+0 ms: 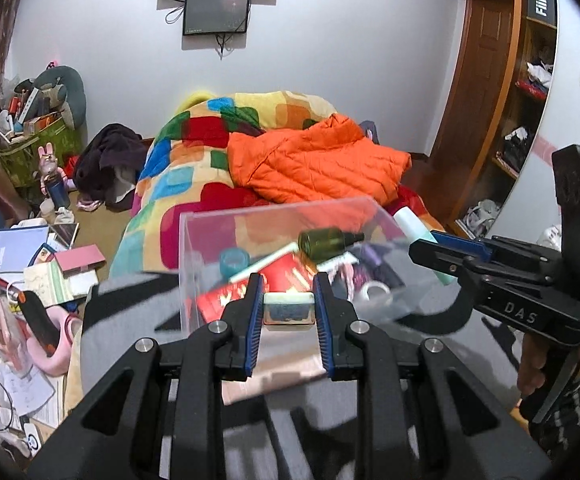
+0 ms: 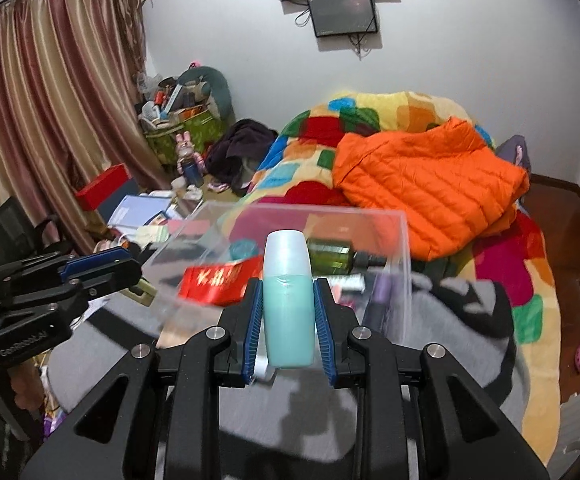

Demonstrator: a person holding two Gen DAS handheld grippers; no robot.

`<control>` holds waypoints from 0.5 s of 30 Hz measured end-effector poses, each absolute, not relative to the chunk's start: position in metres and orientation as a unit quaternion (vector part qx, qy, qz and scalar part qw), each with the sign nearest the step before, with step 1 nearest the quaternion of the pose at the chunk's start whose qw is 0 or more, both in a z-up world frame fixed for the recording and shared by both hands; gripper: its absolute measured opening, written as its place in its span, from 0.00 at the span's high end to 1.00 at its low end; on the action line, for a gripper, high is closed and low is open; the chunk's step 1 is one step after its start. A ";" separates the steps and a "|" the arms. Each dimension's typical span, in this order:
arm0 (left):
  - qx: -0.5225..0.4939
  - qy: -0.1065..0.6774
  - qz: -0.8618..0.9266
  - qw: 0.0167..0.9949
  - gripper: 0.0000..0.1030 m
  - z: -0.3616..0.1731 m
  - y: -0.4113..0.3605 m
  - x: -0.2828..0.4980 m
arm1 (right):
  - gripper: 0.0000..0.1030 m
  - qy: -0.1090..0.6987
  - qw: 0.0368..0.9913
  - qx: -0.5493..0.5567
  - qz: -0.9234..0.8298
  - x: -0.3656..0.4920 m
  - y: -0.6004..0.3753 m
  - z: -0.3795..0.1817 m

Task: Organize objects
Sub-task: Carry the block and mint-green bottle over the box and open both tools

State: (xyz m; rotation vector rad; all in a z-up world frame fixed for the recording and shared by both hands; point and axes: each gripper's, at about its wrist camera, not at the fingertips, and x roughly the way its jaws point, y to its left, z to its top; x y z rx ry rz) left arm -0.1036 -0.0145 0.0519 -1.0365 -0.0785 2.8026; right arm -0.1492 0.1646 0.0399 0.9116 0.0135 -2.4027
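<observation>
Between the blue pads of the right tool (image 2: 288, 320) a pale teal bottle (image 2: 288, 300) is clamped at mid-body, its rounded, paler cap pointing forward toward the clear plastic box (image 2: 404, 240) that sits on the grey-and-black cloth (image 2: 450, 312) at the foot of the bed. The bottle looks to be smooth, rigid plastic, probably light, and its curved sides could slip or swivel between the pads; the grip low on the widest part of the body is judged the safest, not the tapering cap. The left tool (image 1: 288, 310) is closed on a small flat block (image 1: 288, 309), cream at its edges with a dark blue face, held across its short sides just before the box's near wall. It appears stiff and light, and its flat sides should sit squarely against the pads, so little squeeze is likely needed. Inside the box a green glass bottle (image 1: 326, 242) lies on its side above a red packet (image 1: 285, 276), with a teal ring (image 1: 233, 260) and a roll of tape (image 1: 374, 292) nearby. The glass is judged fragile, so anything added would best be lowered rather than dropped. The box walls look thin and easily nudged on the soft cloth.
</observation>
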 end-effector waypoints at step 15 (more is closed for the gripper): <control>-0.412 -0.034 0.907 0.080 0.77 0.007 -0.011 -0.171 | 0.78 0.032 0.256 0.413 -0.873 -0.201 0.138 -0.010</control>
